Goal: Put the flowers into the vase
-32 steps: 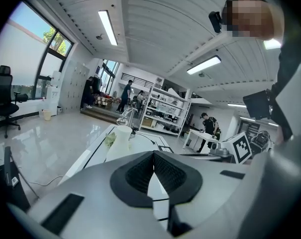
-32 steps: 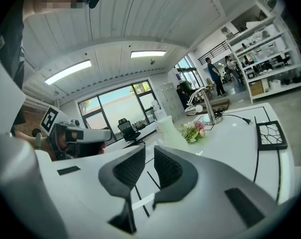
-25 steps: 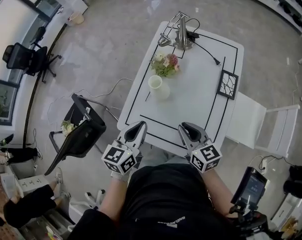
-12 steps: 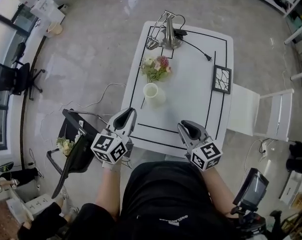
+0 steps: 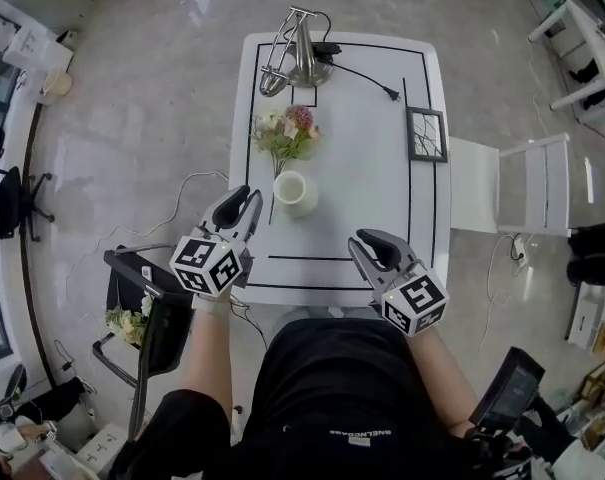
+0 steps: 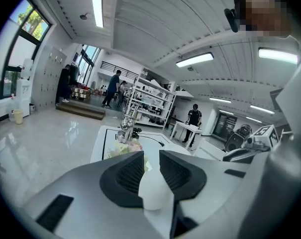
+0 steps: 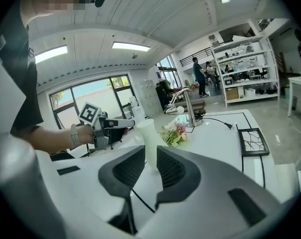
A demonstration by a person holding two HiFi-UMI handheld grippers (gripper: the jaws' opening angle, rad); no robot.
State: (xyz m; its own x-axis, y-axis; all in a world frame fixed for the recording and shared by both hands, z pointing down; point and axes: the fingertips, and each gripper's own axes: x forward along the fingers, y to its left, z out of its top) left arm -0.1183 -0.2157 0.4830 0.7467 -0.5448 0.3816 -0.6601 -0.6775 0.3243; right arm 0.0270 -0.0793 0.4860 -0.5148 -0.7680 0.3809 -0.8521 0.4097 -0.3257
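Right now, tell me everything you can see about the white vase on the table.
The vase is plain white and smooth, ceramic by its look, with a round open mouth and a fairly tall body. It stands upright on the left half of the white table. Nothing shows inside it. The flower bouquet lies just beyond it, stems pointing toward it; whether they touch it I cannot tell. Otherwise only the table is in contact with it.

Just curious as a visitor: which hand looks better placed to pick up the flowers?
Probably the left: the left gripper, jaws just opening and empty, sits nearer the flowers, beside the vase; the right gripper is farther back.
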